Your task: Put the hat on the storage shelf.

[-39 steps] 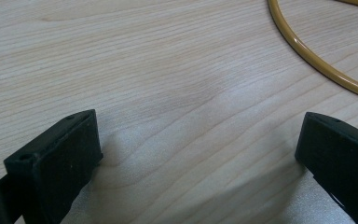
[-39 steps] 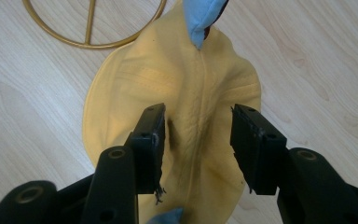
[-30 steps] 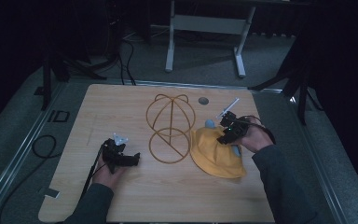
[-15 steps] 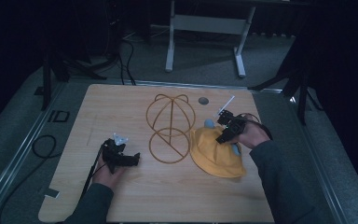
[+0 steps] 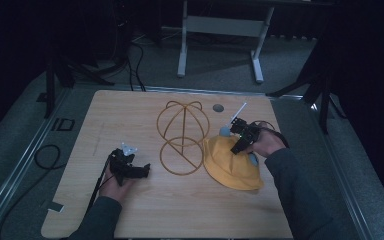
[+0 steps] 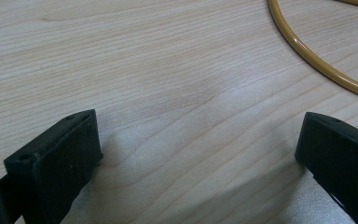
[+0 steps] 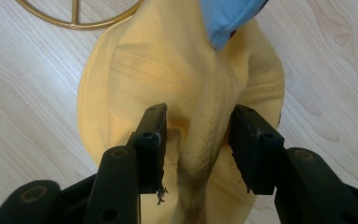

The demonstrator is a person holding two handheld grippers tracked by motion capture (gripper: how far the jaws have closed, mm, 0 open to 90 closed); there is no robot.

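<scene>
The yellow hat [image 5: 232, 165] is seen right of centre in the high view, beside the wire stand [image 5: 182, 137]. A raised fold of it is straddled by the right gripper [image 7: 198, 135], whose jaws have just been closing. The left gripper [image 5: 142, 171], lower left, is spread over bare table [image 6: 168, 70].

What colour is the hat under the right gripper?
Yellow hat, with a light-blue patch; clearest in the right gripper view.

Recording studio or laboratory: a wooden worktop [image 5: 130, 120] ringed by dark drapes, cables [image 5: 45, 155] at 9 o'clock, a grey metal stand [image 5: 220, 25] at 12 o'clock.
</scene>
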